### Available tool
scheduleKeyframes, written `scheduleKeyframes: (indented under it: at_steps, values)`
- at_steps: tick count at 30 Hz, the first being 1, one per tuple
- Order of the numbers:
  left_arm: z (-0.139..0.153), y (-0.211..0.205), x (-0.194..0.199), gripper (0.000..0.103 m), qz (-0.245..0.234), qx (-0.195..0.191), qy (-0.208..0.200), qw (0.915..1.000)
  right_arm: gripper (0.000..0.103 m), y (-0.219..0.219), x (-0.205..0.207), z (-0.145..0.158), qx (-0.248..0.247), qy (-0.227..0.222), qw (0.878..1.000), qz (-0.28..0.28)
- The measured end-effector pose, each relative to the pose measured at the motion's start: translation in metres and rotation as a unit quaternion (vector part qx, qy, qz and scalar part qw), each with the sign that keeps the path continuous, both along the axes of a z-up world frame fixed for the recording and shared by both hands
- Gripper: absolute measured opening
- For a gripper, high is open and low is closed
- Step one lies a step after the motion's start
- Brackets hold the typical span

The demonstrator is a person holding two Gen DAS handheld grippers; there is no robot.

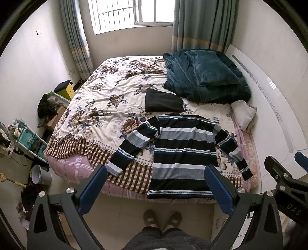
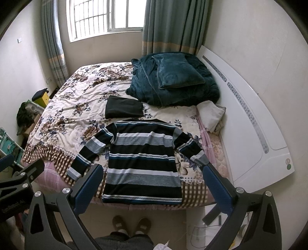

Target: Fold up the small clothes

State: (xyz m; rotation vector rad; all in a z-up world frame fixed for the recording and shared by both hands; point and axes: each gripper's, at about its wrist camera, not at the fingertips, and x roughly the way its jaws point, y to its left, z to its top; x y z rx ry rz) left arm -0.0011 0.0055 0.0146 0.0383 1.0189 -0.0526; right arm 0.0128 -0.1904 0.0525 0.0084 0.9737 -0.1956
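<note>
A small bedroom it was, daylight through a barred window [image 1: 132, 13] and a bed [image 1: 90, 107] under a floral cover filling the floor. The left gripper [image 1: 156, 184] hung above the foot of the bed with its blue-padded fingers [image 1: 92, 190] spread wide and nothing between them; the right gripper [image 2: 152, 184] hovered alongside, jaws just as far apart and just as empty. Framed in the gap of each pair lay the striped sweater [image 2: 143, 163], spread flat on the cover, hem at the near edge of the mattress, neck pointing toward the window, both sleeves angled out and down. Neither tool was touching it; both were held above and on the near side of the hem. Just beyond the collar sat a folded black garment [image 2: 124, 109], close to the sweater though contact was hard to judge. Further back, a heaped teal blanket [image 2: 173, 82] with a matching pillow on top rested by the white headboard [image 2: 250, 119]. Down below, the person's slippered feet [image 1: 162, 219] stood on the floor at the bed's end.
</note>
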Motion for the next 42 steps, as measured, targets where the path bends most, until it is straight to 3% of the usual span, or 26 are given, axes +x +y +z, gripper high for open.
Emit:
scheduleKeyframes:
  at_steps: [28, 34, 42]
  values:
    - [0.010, -0.003, 0.007, 0.103, 0.000, -0.007, -0.007, 0.9999, 0.103, 0.003, 0.001, 0.008, -0.001, -0.003, 1.000, 0.001]
    - [0.032, -0.016, 0.019, 0.103, 0.001, -0.007, -0.005, 1.0000, 0.103, 0.005, 0.003, 0.013, -0.002, 0.000, 1.000, 0.000]
    - [0.029, -0.014, 0.014, 0.103, 0.000, -0.009, -0.006, 0.9999, 0.103, 0.005, 0.002, 0.013, -0.001, 0.002, 1.000, -0.001]
